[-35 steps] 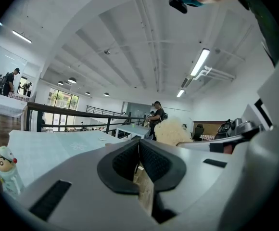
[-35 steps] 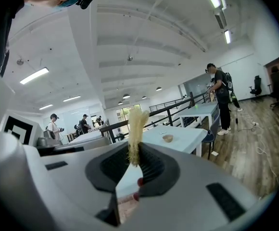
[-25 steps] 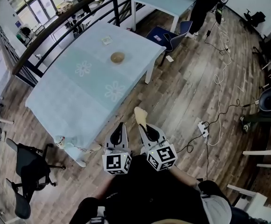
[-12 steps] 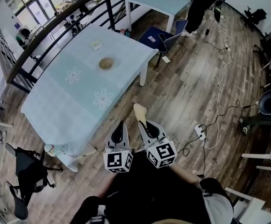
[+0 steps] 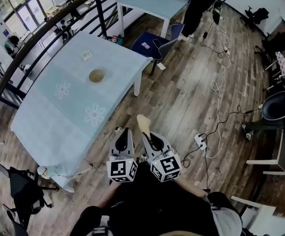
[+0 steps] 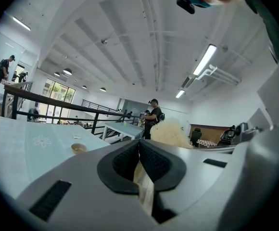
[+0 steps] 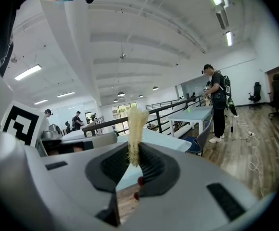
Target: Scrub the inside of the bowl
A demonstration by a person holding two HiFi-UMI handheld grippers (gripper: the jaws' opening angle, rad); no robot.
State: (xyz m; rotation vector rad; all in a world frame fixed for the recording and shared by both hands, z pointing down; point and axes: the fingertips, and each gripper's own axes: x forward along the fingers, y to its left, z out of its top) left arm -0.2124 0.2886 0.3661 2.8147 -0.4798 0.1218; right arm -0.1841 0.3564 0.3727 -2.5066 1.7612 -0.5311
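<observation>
The small tan round bowl (image 5: pixel 96 75) has slid leftward in the head view. It sits on the pale blue table (image 5: pixel 49 113), well ahead and to the left. The left hand-held gripper (image 5: pixel 123 132), the nearer one, is closed and empty; the right hand-held gripper (image 5: pixel 150 134) clamps a pale fibrous scrubber (image 5: pixel 143 123).

Bright, even light from ceiling strips (image 6: pixel 204 60); heavy fisheye bending at the edges.
</observation>
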